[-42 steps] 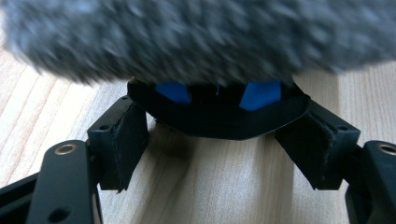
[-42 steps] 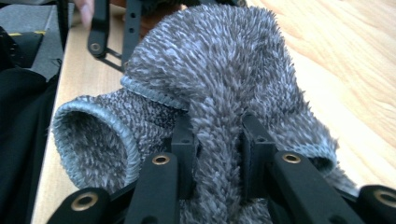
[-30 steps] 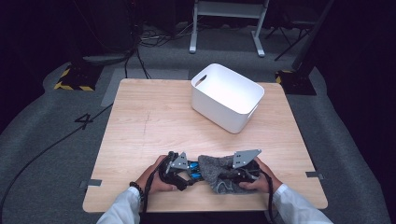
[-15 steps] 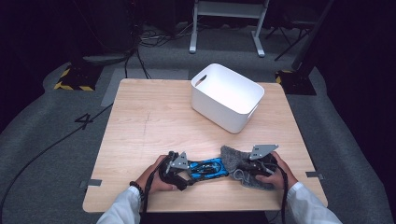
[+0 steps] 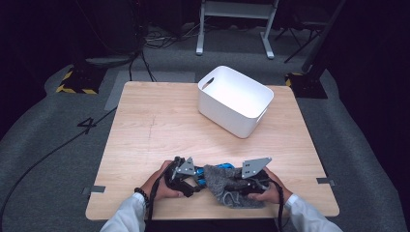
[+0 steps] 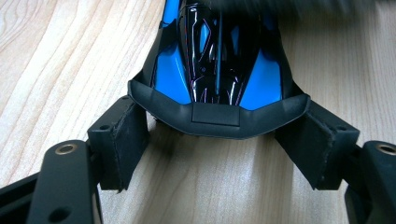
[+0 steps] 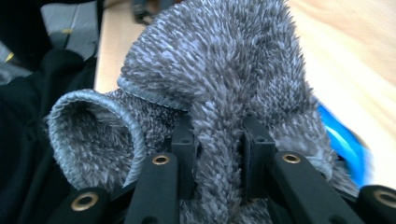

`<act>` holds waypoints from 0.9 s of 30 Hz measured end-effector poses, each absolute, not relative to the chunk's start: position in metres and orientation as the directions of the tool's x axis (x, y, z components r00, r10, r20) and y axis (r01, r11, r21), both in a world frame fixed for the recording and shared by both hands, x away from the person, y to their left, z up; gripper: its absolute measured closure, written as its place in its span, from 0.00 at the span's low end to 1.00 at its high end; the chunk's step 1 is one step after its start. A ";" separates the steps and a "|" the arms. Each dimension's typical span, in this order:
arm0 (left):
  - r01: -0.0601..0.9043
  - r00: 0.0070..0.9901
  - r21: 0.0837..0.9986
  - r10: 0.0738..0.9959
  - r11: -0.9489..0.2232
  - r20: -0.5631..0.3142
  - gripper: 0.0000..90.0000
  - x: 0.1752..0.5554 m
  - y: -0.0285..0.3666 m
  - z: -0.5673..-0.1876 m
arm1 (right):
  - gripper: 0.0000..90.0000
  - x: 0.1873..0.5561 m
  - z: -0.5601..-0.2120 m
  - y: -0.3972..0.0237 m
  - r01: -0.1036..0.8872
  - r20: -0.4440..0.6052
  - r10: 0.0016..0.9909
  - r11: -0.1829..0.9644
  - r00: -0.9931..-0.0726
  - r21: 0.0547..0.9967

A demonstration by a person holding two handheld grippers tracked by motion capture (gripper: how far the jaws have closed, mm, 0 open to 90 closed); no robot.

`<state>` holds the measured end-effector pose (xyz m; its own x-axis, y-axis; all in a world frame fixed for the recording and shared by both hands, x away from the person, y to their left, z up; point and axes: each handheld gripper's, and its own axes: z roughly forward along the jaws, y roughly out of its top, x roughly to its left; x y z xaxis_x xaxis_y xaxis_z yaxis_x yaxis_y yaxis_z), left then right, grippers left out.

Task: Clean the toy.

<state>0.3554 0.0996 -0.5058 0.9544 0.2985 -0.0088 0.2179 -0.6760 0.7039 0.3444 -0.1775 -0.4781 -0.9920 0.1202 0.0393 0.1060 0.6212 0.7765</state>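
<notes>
The wooden table [image 5: 159, 125] stood on grey carpet, with cables trailing across the floor beyond it. A white plastic bin [image 5: 235, 100] sat on the far right part of the tabletop, tilted at an angle to the edges, with a handle slot in its near-left wall. Near the front edge, between the two hands, lay a fuzzy grey sock [image 5: 227, 185], its ribbed cuff gaping open in the right gripper view [image 7: 95, 135]. A blue and black toy car [image 6: 219, 51] lay on the wood just left of the sock, its far end meeting the grey fabric in the high view [image 5: 207, 175].

The right gripper [image 5: 244, 186] was clamped on a fold of the sock, the pads [image 7: 184, 154] pinching a ridge of the fuzzy fabric between them while the rest bulged above. The left gripper [image 5: 193, 178] had its jaws closed against the two sides of the car's black bumper end, the car's body running away from the camera along the table. Each gripper carried a grey three-cornered plate on top, and white sleeves showed at the bottom of the high view.
</notes>
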 end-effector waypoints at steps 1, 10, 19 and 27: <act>0.218 0.954 0.704 0.298 -0.676 -0.009 0.29 0.355 0.100 -0.506 | 0.80 0.342 -0.479 -0.172 0.096 0.037 0.106 0.627 -0.994 0.773; 0.215 0.956 0.702 0.293 -0.679 -0.010 0.29 0.356 0.100 -0.506 | 0.80 0.332 -0.492 -0.147 0.006 -0.076 0.084 0.711 -0.994 0.703; 0.214 0.957 0.702 0.291 -0.679 -0.009 0.29 0.356 0.100 -0.506 | 0.81 0.333 -0.491 -0.183 0.008 -0.117 0.113 0.751 -0.987 0.660; 0.211 0.956 0.702 0.293 -0.680 -0.004 0.30 0.356 0.100 -0.506 | 0.81 0.348 -0.490 -0.229 0.132 -0.078 0.241 0.745 -0.967 0.653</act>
<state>0.3555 0.0998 -0.5055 0.9562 0.2928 -0.0041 0.2112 -0.6799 0.7023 0.3483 -0.2291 -0.4896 -0.9674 0.2408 -0.0784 0.1325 0.7453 0.6535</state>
